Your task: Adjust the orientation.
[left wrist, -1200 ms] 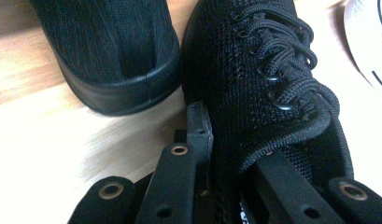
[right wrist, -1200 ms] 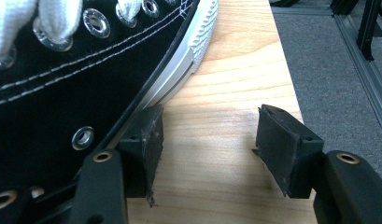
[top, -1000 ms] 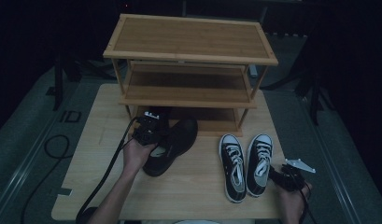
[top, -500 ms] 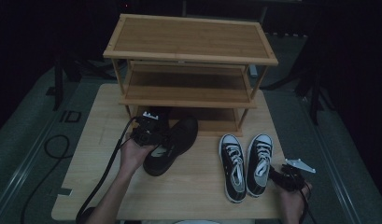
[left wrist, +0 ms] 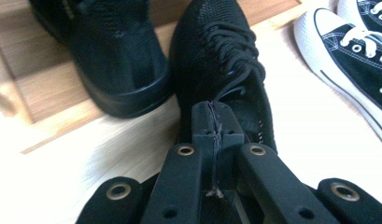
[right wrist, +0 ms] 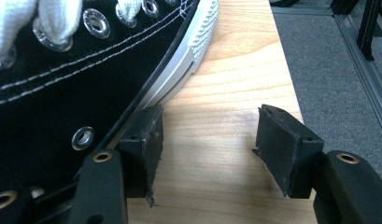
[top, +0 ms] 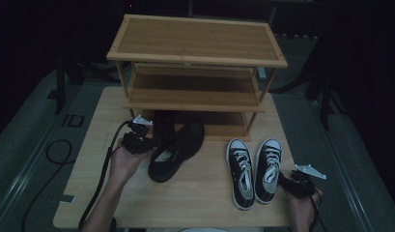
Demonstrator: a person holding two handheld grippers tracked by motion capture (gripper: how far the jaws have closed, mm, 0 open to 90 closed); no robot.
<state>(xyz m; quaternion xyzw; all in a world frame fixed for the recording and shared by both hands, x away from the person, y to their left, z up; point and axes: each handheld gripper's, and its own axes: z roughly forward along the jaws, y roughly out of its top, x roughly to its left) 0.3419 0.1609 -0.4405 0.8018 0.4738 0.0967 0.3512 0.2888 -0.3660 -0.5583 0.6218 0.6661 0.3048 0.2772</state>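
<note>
A black lace-up shoe point(top: 178, 150) lies on the table in front of the wooden shoe rack point(top: 195, 99), toe toward the rack. Its mate point(left wrist: 118, 60) stands on the lowest shelf. My left gripper point(top: 149, 142) is at the shoe's left side. In the left gripper view its jaws point(left wrist: 212, 112) are pressed together over the shoe's collar point(left wrist: 226, 70), with a thin edge pinched between them. A pair of black-and-white sneakers point(top: 253, 169) stands at the right. My right gripper point(top: 282, 181) is open beside the right sneaker point(right wrist: 76, 70), with its left fingertip point(right wrist: 149, 130) touching the white sole edge.
The rack's middle and top shelves point(top: 195, 41) are bare. The table's right edge point(right wrist: 291, 93) runs close past my right gripper, with grey floor beyond. A cable point(top: 101, 179) trails from my left gripper toward the near edge.
My left hand and gripper have edged slightly toward the near left; the black shoe has barely shifted. The right gripper and sneakers have stayed put.
</note>
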